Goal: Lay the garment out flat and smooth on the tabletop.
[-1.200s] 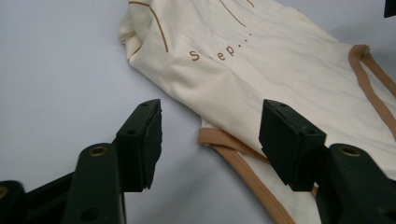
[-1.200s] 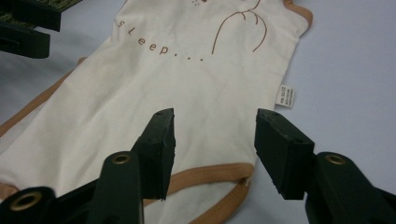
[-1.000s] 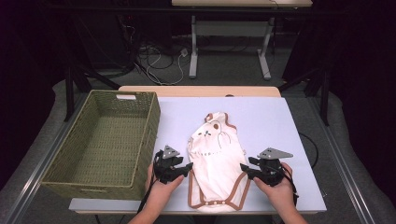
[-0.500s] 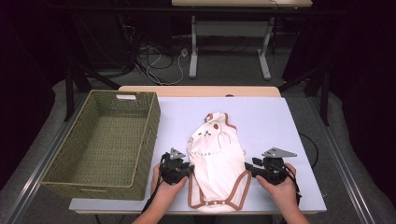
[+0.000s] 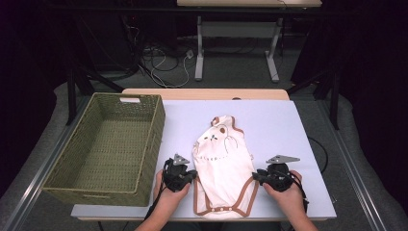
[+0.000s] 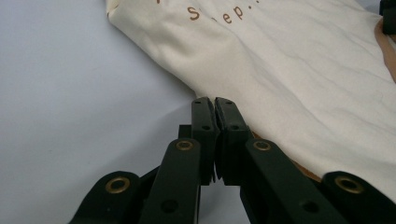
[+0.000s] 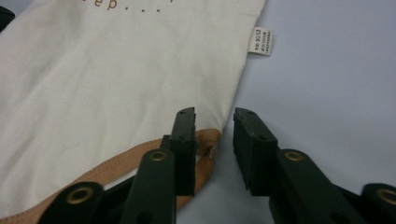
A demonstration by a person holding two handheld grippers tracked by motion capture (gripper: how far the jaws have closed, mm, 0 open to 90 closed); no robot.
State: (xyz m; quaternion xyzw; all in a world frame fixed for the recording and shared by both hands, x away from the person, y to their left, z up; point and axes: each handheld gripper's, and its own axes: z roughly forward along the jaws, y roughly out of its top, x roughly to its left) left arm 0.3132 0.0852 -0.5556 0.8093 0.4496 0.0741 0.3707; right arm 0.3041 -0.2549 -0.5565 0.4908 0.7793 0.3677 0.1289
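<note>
A cream baby bodysuit (image 5: 223,168) with brown trim lies flat on the pale table (image 5: 288,125), neck end away from me. My left gripper (image 5: 194,174) is at its lower left edge. In the left gripper view the jaws (image 6: 215,101) have just closed and meet on the edge of the cloth (image 6: 303,70). My right gripper (image 5: 256,176) is at the lower right edge. Its jaws (image 7: 215,114) have just been closing and still stand apart. The brown-trimmed corner of the bodysuit (image 7: 116,84) lies between them, with no pad pressing on it.
A woven green basket (image 5: 103,96) stands left of the bodysuit, close to my left hand. A small white label (image 7: 260,41) sticks out of the garment's side seam. Bare table surface lies right of and beyond the garment.
Both pairs of jaws have drawn together at the garment's lower edges, the left fully. The hands have hardly shifted and the bodysuit lies as before.
</note>
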